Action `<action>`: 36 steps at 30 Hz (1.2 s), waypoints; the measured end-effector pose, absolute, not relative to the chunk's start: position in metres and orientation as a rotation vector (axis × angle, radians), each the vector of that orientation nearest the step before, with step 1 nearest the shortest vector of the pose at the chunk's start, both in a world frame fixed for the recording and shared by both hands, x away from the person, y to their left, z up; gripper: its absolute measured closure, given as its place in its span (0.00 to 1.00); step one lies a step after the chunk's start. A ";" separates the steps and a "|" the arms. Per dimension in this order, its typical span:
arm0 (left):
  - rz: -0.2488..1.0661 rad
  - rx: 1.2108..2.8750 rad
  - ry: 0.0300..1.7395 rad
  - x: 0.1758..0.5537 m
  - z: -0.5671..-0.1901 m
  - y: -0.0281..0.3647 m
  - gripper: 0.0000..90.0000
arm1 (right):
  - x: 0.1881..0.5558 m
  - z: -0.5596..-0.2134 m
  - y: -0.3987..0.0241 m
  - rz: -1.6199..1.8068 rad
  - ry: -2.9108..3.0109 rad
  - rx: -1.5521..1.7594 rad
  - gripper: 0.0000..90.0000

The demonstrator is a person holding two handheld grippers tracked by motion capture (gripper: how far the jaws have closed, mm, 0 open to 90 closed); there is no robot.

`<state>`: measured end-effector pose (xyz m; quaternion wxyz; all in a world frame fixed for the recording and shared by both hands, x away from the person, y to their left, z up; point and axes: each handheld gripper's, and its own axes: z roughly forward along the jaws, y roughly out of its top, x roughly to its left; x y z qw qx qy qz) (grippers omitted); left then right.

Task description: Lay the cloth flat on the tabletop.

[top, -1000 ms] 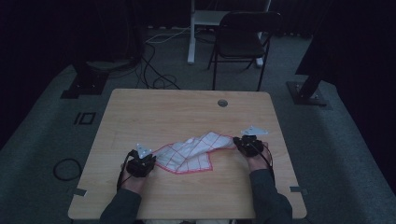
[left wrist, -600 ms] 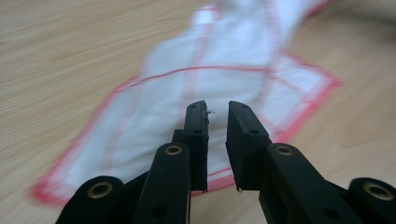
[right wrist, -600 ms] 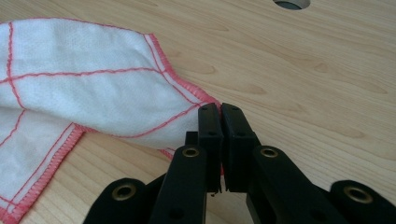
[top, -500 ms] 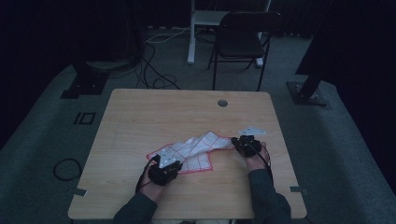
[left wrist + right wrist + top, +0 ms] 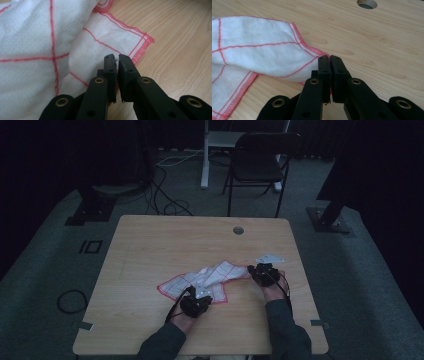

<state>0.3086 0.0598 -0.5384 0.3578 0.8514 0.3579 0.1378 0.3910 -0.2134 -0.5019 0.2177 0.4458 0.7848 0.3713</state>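
High view: the white cloth with red grid lines and red stitched hem [image 5: 210, 279] lies rumpled on the light wooden table [image 5: 150, 250], stretched between the left hand-held gripper [image 5: 196, 301] at its near edge and the right hand-held gripper [image 5: 262, 271] at its far right corner.

Left gripper view: the jaws have just been closing and now pinch the cloth's [image 5: 37, 50] edge; the hemmed corner lies just ahead to their right.

Right gripper view: the jaws are pressed together on the cloth's [image 5: 257, 55] hemmed corner, with the rest spreading away to their left.

Looking down from above onto the whole table [image 5: 150, 245]. Riding low and close along each gripper's jaws. Sharing the cloth [image 5: 215, 275] mid-frame.
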 end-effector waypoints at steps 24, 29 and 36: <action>0.396 2.207 0.993 0.283 -0.536 0.133 0.99 | 0.388 -0.509 -0.219 0.973 2.190 1.249 0.98; 0.376 2.199 0.999 0.281 -0.536 0.136 0.99 | 0.378 -0.508 -0.220 0.993 2.179 1.256 0.98; 0.363 2.179 0.987 0.273 -0.534 0.138 0.88 | 0.371 -0.507 -0.224 0.999 2.164 1.269 0.85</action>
